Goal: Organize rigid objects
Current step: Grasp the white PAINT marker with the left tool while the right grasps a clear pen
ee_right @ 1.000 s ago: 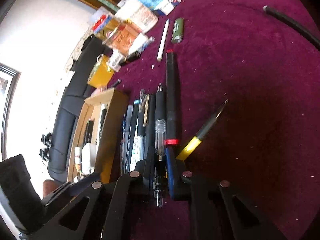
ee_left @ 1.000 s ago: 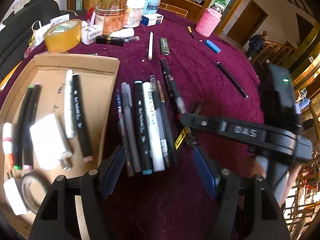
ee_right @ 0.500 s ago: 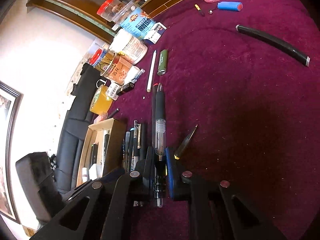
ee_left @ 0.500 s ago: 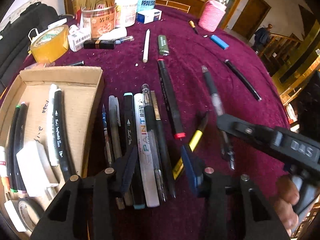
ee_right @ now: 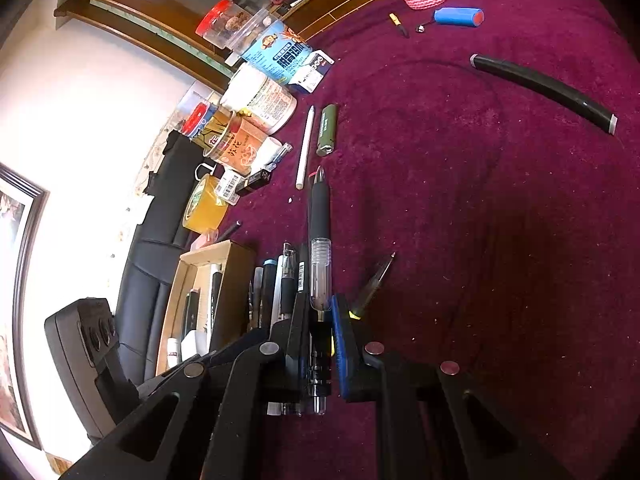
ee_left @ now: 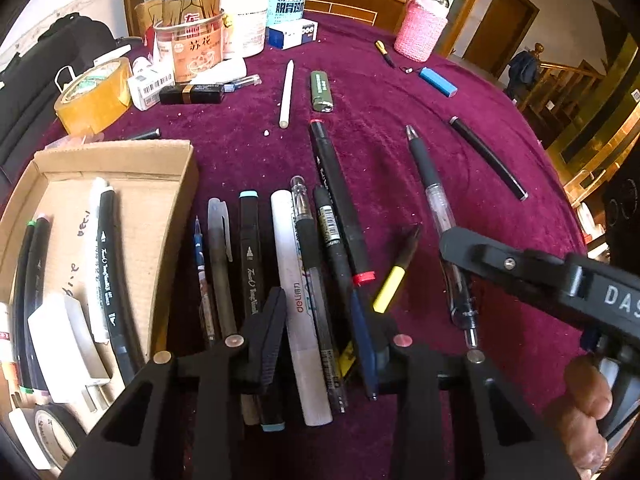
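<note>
Pens (ee_left: 304,280) lie side by side in a row on the maroon tablecloth (ee_left: 400,152), just beside the open cardboard box (ee_left: 160,184). The left gripper (ee_left: 320,332) comes down over the near end of this row with its jaws closing; a white Deli marker (ee_left: 294,280), a clear-capped gel pen (ee_left: 308,240) and a barcoded black pen (ee_left: 334,252) sit between the fingers, and I cannot tell whether the pads press on them yet. A long black marker with red bands (ee_left: 340,208) and a yellow-and-black pen (ee_left: 394,272) slant in from the right side of the row.

The right gripper (ee_right: 320,328) is clamped on a clear-barrelled click pen with a black grip (ee_right: 320,240), which points away from the camera, tip up the table. In the left wrist view that pen (ee_left: 436,200) stands apart from the row, with a hand (ee_left: 584,412) below it.

Inside the box lie more markers (ee_left: 106,256), a white eraser-like block (ee_left: 60,344) and a tape roll (ee_left: 52,432). Farther up the cloth are a white stylus (ee_left: 286,94), a green lighter (ee_left: 321,90), a blue lighter (ee_left: 438,81), a lone black pen (ee_left: 488,158), a yellow tape roll (ee_left: 94,96) and jars (ee_left: 192,48).
</note>
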`<state>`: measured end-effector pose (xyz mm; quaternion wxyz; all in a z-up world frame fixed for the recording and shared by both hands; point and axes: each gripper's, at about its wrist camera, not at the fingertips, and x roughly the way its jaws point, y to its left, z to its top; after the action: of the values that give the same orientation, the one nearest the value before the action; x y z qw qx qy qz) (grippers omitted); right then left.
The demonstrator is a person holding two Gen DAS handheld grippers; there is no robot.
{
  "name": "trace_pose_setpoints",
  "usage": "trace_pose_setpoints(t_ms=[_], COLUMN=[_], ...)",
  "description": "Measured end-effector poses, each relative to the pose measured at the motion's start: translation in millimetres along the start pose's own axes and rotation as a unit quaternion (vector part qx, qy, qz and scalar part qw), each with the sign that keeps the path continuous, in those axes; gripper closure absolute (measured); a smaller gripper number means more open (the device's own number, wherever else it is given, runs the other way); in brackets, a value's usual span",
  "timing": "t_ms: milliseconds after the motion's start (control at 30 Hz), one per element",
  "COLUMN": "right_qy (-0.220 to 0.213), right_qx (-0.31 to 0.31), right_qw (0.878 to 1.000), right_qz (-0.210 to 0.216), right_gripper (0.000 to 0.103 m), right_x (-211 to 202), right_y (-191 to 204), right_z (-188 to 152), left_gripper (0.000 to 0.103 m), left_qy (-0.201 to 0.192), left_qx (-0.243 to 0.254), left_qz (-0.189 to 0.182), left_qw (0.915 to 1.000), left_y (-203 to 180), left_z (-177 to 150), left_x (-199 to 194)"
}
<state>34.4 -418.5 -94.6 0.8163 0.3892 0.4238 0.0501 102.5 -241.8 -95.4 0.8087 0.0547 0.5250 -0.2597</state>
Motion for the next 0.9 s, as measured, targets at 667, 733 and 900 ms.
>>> trace_pose_setpoints(t_ms=[667, 733, 900], right_qy=[0.000, 0.001, 0.002], right_qx=[0.005, 0.005, 0.003], right_qw=[1.000, 1.000, 1.000], right_qz=[0.000, 0.001, 0.002], right_gripper=[0.091, 0.091, 0.091], right_x=[0.8, 1.6, 1.8], right_y=[-2.2, -2.2, -1.3], right_z=[0.3, 0.1, -0.5], left_gripper=[0.090, 0.090, 0.090], left_qy=[0.014, 0.016, 0.015], left_qx=[-0.035, -0.041, -0.027], left_qz=[-0.023, -0.026, -0.009], left_qw=[0.9990, 0.9987, 0.9995], left_y=[24.6, 27.3, 22.0], left_z=[-13.1, -13.9, -13.0], left_x=[-6.5, -6.3, -4.4])
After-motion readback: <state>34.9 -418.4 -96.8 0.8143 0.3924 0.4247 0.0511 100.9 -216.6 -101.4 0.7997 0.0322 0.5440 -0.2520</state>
